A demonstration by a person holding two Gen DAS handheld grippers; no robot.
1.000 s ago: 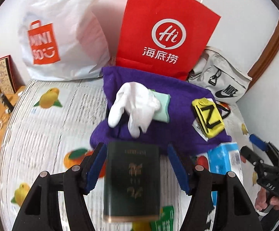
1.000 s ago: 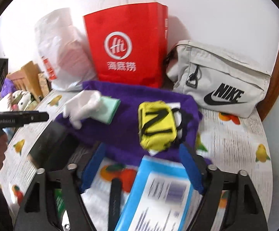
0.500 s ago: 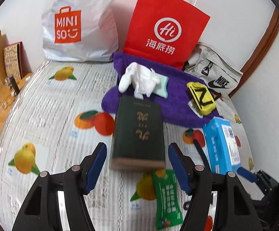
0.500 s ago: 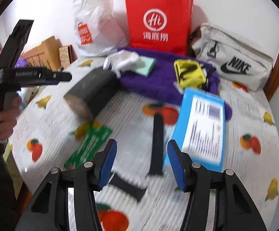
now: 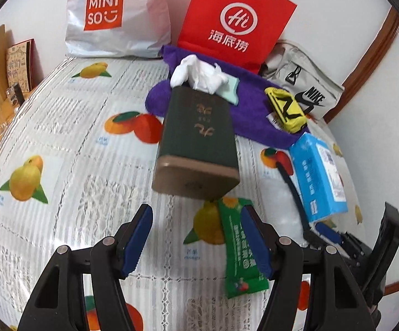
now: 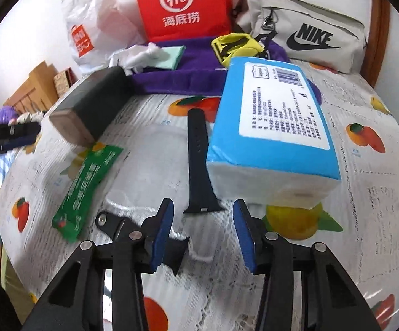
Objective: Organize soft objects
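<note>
A purple towel (image 5: 249, 115) (image 6: 188, 71) lies at the table's far side with a white glove (image 5: 199, 75) (image 6: 138, 56), a mint cloth (image 5: 231, 91) (image 6: 169, 56) and a yellow pouch (image 5: 286, 110) (image 6: 235, 45) on it. A blue tissue pack (image 5: 319, 176) (image 6: 271, 127) lies nearer. My left gripper (image 5: 196, 244) is open and empty, short of a dark green box (image 5: 199, 143) (image 6: 91, 104). My right gripper (image 6: 203, 234) is open and empty, just short of a dark watch strap (image 6: 198, 154).
A green sachet (image 5: 239, 248) (image 6: 85, 184) lies on the fruit-print tablecloth (image 5: 69, 165). A red paper bag (image 5: 232, 19), a white Miniso bag (image 5: 111, 16) and a grey Nike bag (image 6: 304, 33) stand along the wall. A second strap piece (image 6: 111, 223) lies by my right gripper.
Both grippers have pulled back from the towel toward the table's near side. The green box and the tissue pack now lie ahead of the open jaws instead of between them.
</note>
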